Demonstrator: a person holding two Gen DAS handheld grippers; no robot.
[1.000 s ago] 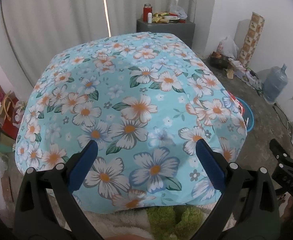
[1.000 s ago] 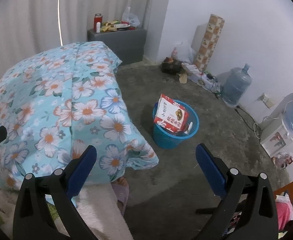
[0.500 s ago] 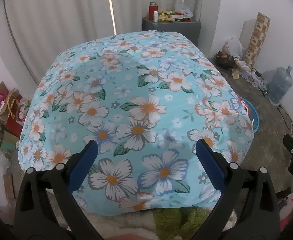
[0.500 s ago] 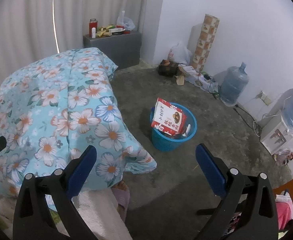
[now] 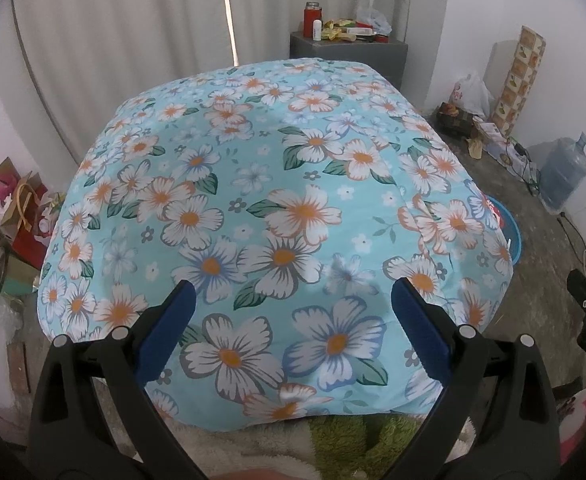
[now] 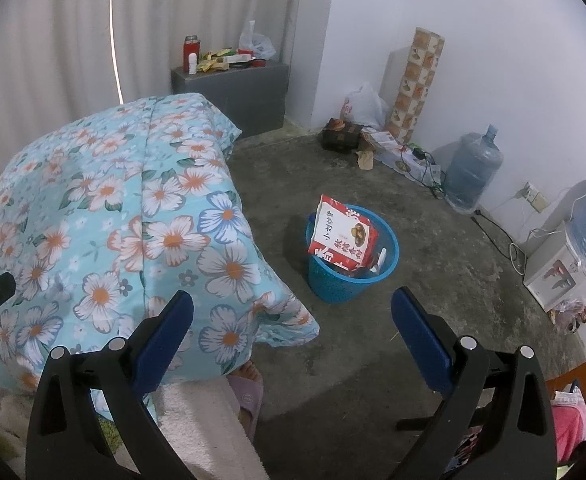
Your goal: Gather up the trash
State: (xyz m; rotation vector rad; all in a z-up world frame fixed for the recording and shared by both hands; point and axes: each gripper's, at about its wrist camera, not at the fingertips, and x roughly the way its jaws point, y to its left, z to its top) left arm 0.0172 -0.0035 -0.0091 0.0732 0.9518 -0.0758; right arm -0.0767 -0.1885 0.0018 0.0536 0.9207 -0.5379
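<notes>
both grippers (image 5: 291, 320) (image 6: 292, 322) gape — blue bin (image 6: 351, 276) seemingly full.

Matt floral cloth cover (image 5: 277, 216); woven plastic basket (image 6: 345, 280).

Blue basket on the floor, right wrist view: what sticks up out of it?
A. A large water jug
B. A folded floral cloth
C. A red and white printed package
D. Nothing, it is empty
C. A red and white printed package leans up above the rim of the blue basket; the water jug stands apart by the wall.
</notes>
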